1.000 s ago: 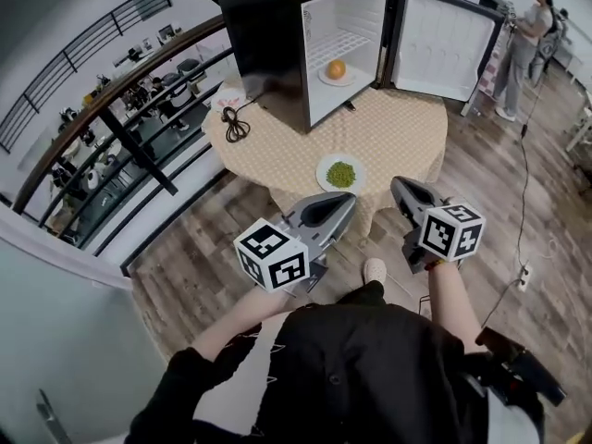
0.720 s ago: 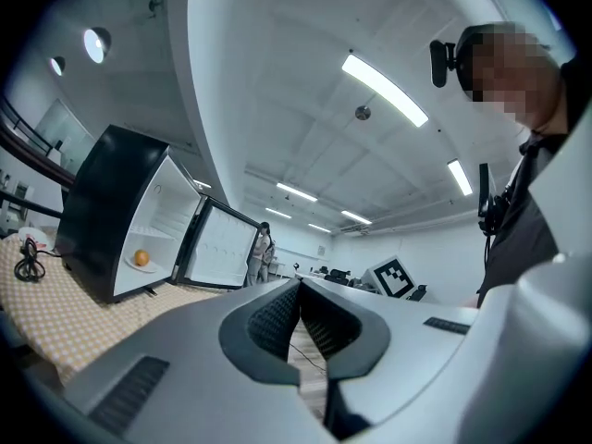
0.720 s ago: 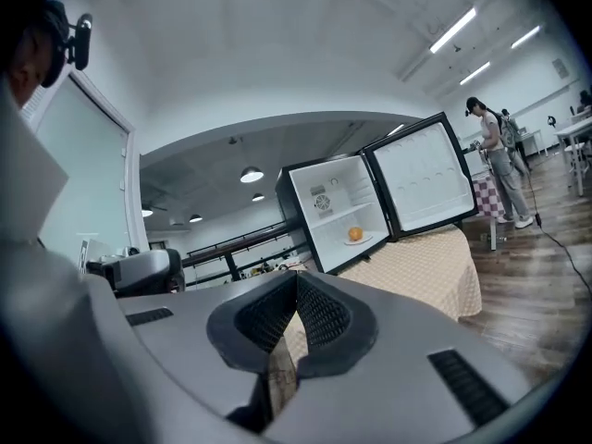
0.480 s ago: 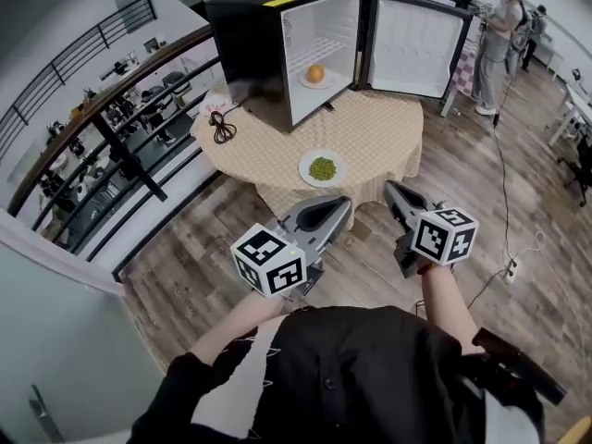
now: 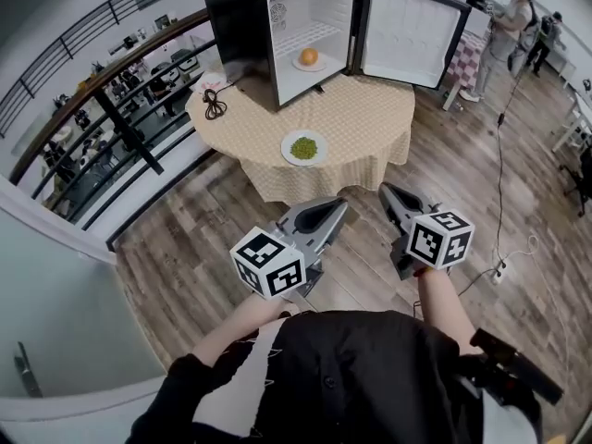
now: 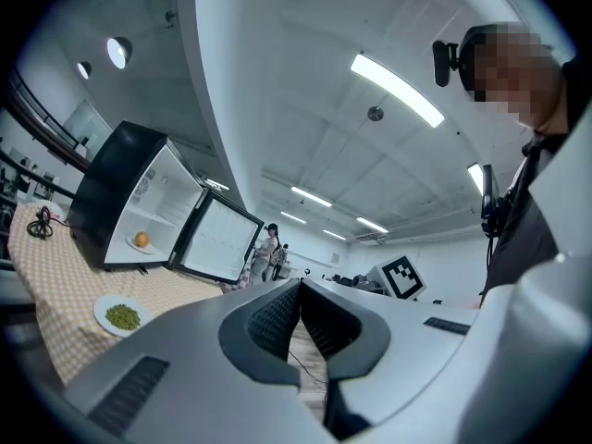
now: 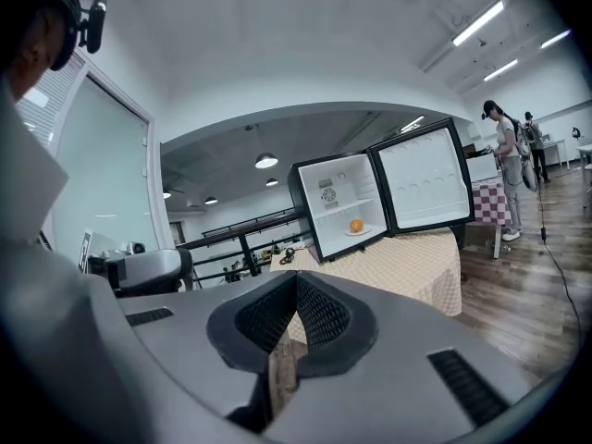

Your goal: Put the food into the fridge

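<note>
The left tool (image 6: 299, 287) is closed and empty; beyond stand the open fridge (image 6: 109, 185) and a plate (image 6: 120, 315).

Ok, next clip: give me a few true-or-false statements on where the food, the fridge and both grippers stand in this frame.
1. The fridge door stands open. True.
2. The plate of green food sits inside the fridge. False: it lies on the table, outside the fridge.
3. An orange lies inside the fridge. True.
4. The right gripper grips the plate of green food. False: its jaws are together with nothing between them, short of the table.
5. The left gripper is shut and empty. True.
</note>
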A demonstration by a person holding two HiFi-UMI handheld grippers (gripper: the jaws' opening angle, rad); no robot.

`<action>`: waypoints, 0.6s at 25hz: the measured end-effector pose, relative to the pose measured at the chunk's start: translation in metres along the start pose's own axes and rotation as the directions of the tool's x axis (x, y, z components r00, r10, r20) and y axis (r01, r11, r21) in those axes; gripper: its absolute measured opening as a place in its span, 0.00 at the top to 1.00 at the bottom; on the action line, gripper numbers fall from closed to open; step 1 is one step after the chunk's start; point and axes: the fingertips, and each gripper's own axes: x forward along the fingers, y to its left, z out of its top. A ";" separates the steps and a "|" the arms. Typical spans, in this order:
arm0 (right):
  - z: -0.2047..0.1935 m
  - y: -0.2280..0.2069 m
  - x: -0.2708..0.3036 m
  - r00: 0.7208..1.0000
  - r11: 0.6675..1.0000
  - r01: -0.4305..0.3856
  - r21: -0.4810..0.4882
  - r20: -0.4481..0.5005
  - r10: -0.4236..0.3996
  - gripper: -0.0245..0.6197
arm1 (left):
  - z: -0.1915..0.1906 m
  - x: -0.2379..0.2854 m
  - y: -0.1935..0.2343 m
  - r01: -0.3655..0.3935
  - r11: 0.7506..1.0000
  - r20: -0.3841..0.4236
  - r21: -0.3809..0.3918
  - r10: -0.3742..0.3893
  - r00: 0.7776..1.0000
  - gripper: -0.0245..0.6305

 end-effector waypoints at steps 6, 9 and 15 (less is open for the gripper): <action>-0.027 -0.017 -0.040 1.000 1.000 -0.020 0.023 -0.023 0.020 0.94 | -0.032 0.008 -0.039 -0.039 0.999 -0.016 -0.003 0.039 0.999 0.94; -0.038 -0.024 -0.055 0.998 0.999 -0.035 0.000 -0.054 0.035 0.94 | -0.045 0.011 -0.053 -0.077 0.997 -0.003 -0.025 0.077 0.997 0.94; -0.042 -0.041 -0.073 0.997 0.999 -0.053 0.005 -0.048 0.053 0.94 | -0.061 0.026 -0.070 -0.097 0.995 -0.013 -0.023 0.097 0.995 0.95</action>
